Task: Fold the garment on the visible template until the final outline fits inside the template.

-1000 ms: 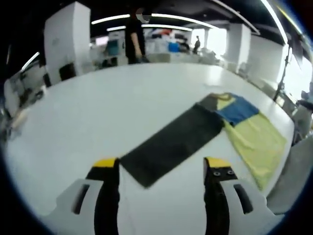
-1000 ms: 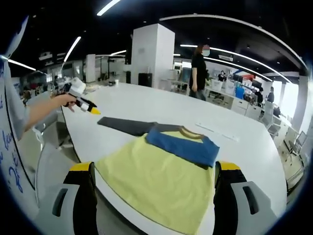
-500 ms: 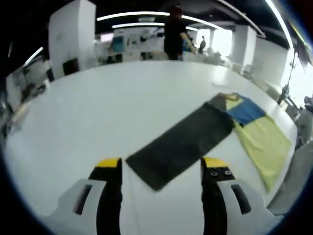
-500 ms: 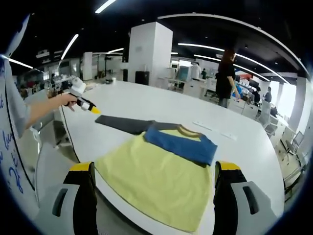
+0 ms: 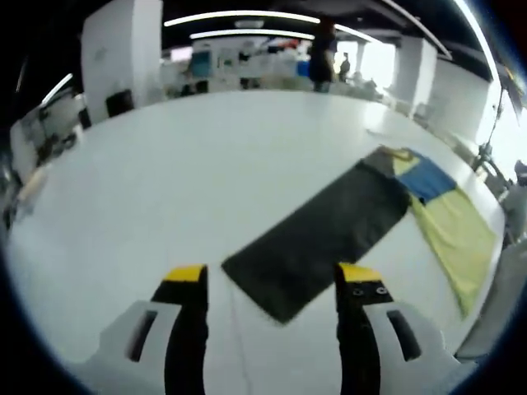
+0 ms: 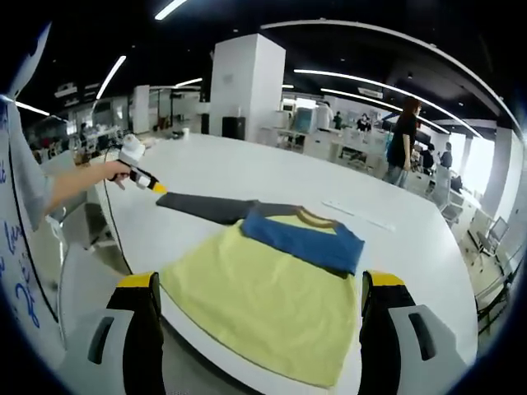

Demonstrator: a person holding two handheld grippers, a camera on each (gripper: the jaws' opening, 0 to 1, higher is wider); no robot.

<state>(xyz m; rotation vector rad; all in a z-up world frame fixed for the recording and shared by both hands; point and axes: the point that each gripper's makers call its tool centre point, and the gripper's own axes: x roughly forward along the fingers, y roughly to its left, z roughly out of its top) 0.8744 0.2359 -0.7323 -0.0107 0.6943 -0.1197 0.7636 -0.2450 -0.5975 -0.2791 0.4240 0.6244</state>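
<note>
Garment point(image 6: 272, 292), yellow with a blue top part, lies flat on the big white table point(image 5: 165, 189) with its top edge on the dark template point(image 5: 321, 239), while my left gripper point(image 5: 268, 284) and my right gripper point(image 6: 258, 290) both hang wide apart, holding nothing.

The right hand-held gripper point(image 6: 259, 292) hangs with its yellow-tipped jaws spread wide and empty above the near edge of the white desk point(image 6: 247, 177). Between them lies a yellow garment point(image 6: 263, 300), flat, its blue upper part point(image 6: 300, 240) towards the far side (a brownish collar shows at the top). A dark grey template point(image 6: 216, 207) extends left from under it. The left hand-held gripper point(image 6: 158, 188), held in a hand point(image 6: 115, 170), points at that template's far end.
</note>
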